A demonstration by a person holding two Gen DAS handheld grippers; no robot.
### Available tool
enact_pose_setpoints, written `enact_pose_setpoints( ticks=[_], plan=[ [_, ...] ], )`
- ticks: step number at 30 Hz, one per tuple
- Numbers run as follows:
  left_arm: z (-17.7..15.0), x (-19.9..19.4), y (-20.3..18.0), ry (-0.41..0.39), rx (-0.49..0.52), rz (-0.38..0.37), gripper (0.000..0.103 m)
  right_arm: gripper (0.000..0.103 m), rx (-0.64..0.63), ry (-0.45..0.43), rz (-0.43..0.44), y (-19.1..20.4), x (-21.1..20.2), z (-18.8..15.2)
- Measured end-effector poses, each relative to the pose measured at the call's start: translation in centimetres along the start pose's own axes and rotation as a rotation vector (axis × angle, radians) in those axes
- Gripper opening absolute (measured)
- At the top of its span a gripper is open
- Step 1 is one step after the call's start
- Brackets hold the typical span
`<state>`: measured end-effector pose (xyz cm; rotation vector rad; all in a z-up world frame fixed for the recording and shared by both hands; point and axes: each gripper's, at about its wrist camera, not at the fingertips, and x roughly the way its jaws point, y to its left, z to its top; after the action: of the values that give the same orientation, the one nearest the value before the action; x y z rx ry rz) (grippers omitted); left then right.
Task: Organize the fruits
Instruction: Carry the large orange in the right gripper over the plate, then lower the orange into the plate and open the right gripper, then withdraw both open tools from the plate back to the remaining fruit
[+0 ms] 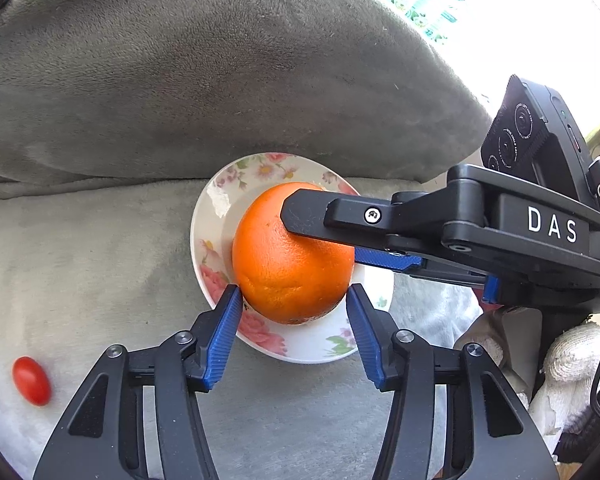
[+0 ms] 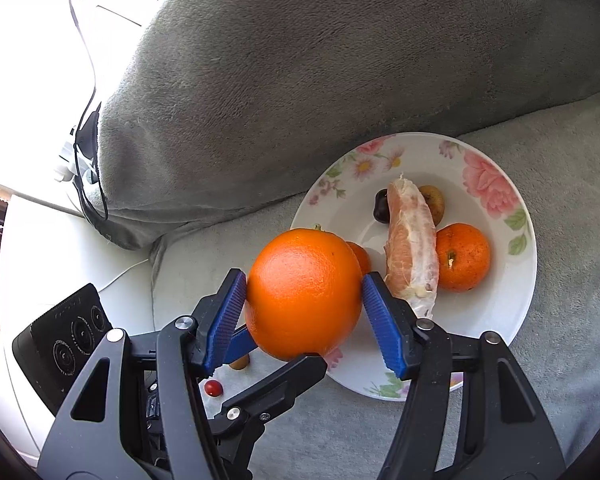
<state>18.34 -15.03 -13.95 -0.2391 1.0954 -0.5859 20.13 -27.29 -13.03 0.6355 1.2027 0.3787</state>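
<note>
A large orange (image 1: pixel 290 256) (image 2: pixel 304 296) hangs above the near edge of a white flowered plate (image 1: pixel 216 208) (image 2: pixel 512 304) on a grey plush sofa seat. Both grippers are at it. My left gripper (image 1: pixel 294 300) has its blue pads against the orange's left and right sides. My right gripper (image 2: pixel 302 288) comes in from the right in the left wrist view, and its pads (image 2: pixel 228 304) press the orange too. The plate holds a peeled citrus segment (image 2: pixel 412 248), a tangerine (image 2: pixel 462 258) and small fruits. A cherry tomato (image 1: pixel 31 380) lies on the seat.
A thick grey cushion (image 1: pixel 220 64) (image 2: pixel 320 60) rises right behind the plate. A small red fruit (image 2: pixel 213 388) and a brownish piece (image 2: pixel 239 362) lie on the seat near the sofa's left edge. A gloved hand (image 1: pixel 572 356) holds the right gripper.
</note>
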Motion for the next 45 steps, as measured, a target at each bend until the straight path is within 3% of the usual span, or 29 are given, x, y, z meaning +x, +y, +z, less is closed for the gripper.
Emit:
enact_pose_setpoints(
  ticks=[6, 24, 45],
  plan=[
    [-0.1, -0.9, -0.1, 0.006, 0.007, 0.0, 0.05, 0.063, 0.013, -0.025, 0.019, -0.3, -0.7, 0.1],
    [-1.8, -3.9, 0.4, 0.007, 0.015, 0.01, 0.049, 0.063, -0.018, -0.054, -0.028, -0.6, -3.2, -0.2],
    [-4.1, -9.2, 0.2, 0.006, 0.057, 0.139, 0.052, 0.063, -0.218, -0.053, -0.175, 1.9, -4.6, -3.9]
  ],
)
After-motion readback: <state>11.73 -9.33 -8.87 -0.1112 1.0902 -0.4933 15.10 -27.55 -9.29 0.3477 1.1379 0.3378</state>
